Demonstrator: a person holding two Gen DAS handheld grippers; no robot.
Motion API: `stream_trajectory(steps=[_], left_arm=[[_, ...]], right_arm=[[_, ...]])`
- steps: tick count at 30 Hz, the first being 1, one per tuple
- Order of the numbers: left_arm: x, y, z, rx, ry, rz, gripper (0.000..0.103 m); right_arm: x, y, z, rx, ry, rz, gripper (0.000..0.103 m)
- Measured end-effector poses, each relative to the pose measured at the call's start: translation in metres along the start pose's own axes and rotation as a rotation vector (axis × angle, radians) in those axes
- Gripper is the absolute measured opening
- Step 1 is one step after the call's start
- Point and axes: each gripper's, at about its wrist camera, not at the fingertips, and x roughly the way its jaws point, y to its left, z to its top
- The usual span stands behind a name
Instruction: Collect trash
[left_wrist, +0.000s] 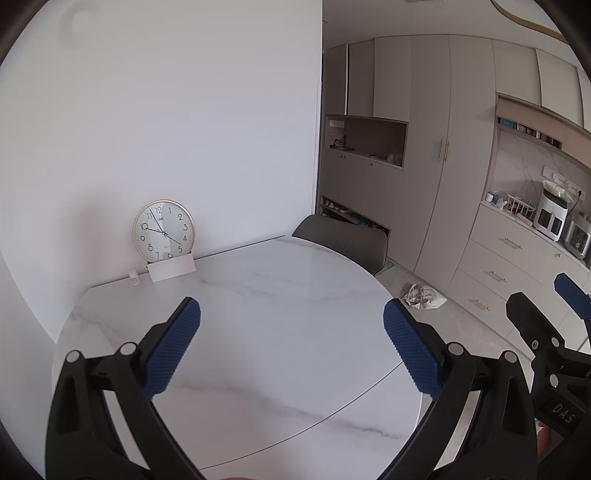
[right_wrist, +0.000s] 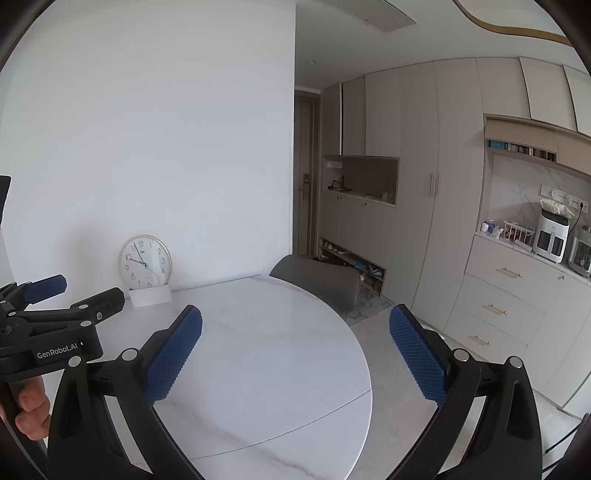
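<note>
A crumpled piece of paper trash (left_wrist: 423, 296) lies on the floor to the right of the round white marble table (left_wrist: 266, 295), in front of the cabinets. It does not show in the right wrist view. My left gripper (left_wrist: 291, 347) is open and empty, held above the table top. My right gripper (right_wrist: 295, 354) is open and empty, above the table's right edge. The right gripper also shows at the right of the left wrist view (left_wrist: 546, 306). The left gripper shows at the left of the right wrist view (right_wrist: 79, 293).
A wall clock (left_wrist: 163, 230) leans on the wall behind a white card (left_wrist: 171, 268), beside a small bottle (left_wrist: 134, 277). A grey chair (left_wrist: 343, 240) stands behind the table. Cabinets with drawers (left_wrist: 495, 273) and countertop appliances (left_wrist: 552, 218) line the right wall.
</note>
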Motion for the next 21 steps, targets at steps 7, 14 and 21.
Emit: stream_trajectory(steps=[7,14,21], left_arm=[[0.0014,0.0012,-0.0013,0.003,0.002,-0.006,0.095],[0.0035,0.0037,-0.0027,0.009,0.002,-0.010,0.095],[0.0028,0.0036,-0.0028,0.011,0.001,-0.010,0.095]], right_arm=[[-0.0002,0.0013,-0.0003,0.002,0.002,-0.003,0.101],[0.0002,0.0017,0.0001,0.003,0.003,-0.004,0.101],[-0.0002,0.0018,-0.0005,0.003,0.004,-0.003,0.101]])
